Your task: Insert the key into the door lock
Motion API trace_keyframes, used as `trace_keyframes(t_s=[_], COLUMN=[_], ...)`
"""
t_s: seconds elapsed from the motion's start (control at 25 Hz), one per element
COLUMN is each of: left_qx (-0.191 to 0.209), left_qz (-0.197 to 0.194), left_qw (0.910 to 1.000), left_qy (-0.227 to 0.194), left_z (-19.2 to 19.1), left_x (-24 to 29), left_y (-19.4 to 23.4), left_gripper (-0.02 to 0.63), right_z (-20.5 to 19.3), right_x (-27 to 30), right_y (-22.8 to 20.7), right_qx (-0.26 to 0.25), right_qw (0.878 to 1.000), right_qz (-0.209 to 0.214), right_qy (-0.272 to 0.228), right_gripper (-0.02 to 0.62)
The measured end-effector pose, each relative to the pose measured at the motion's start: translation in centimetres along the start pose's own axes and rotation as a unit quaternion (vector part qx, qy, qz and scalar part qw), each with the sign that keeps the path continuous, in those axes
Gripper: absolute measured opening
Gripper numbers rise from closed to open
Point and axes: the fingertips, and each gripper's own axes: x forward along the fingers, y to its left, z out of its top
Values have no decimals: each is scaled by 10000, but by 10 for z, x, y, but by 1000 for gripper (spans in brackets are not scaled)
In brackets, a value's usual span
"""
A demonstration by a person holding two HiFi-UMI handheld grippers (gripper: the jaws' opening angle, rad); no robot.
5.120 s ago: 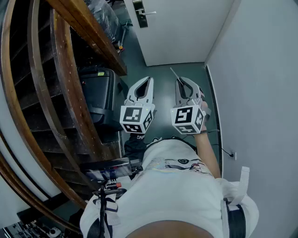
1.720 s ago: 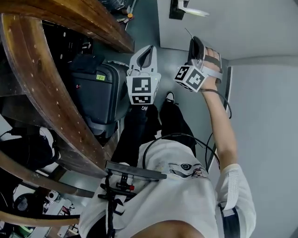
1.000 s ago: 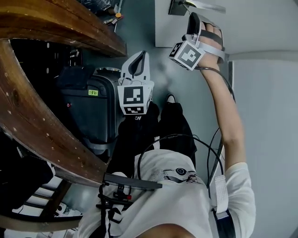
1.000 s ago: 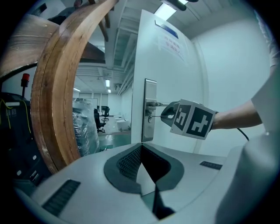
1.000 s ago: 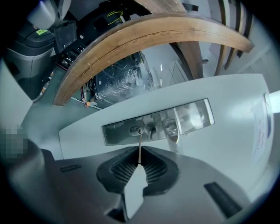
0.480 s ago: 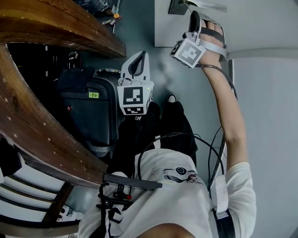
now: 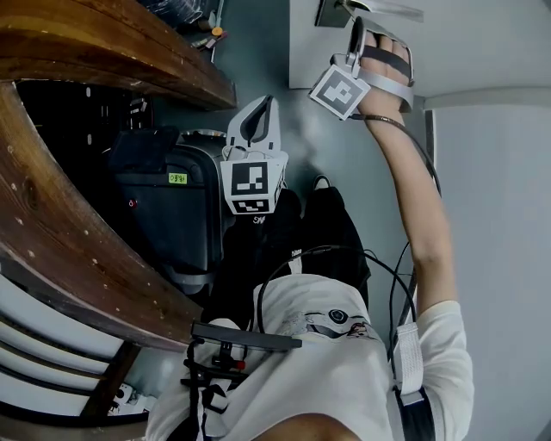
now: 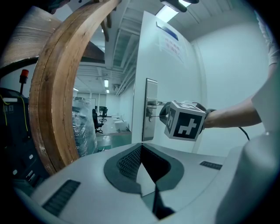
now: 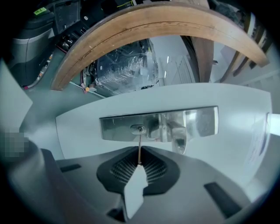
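The key (image 9: 139, 148) stands out straight from the right gripper (image 9: 139, 162), whose jaws are closed tight on its head. Its thin shaft runs forward from the jaw tips, and its tip meets the keyhole (image 9: 138, 129) in the shiny metal lock plate (image 9: 116, 124) on the white door (image 9: 245, 131). How deep the tip sits I cannot tell. The door handle (image 9: 178, 138) is on the same plate, just beside the keyhole. In the head view the right gripper (image 7: 355, 26) is held up against the door on an outstretched arm. The left gripper (image 7: 261, 116) hangs well back from the door, near a dark suitcase (image 7: 168, 215), its jaws (image 8: 141, 146) together at the tips with nothing between them.
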Motion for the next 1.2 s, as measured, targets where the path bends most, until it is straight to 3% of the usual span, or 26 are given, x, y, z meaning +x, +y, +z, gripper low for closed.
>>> trace_keyframes(t_s=[0.52,0.76,1.2], left_qx=[-135,-180,-154], left_qz=[-131,-126,-130], left_qw=[9998,9998,9998], left_qy=[-75,-37,9], left_z=[-4,-11,-11], left_x=[-4,-4,9], left_y=[11,17,12], left_gripper=[2,2,2], right_z=[22,25,28], right_x=[-2,-2,6], right_y=[-4,0,3], right_qx=[349,128,314], right_qw=[9978,9992,9994], right_qz=[-90,-120,1], right_qy=[563,356,139], right_gripper=[29,29,29])
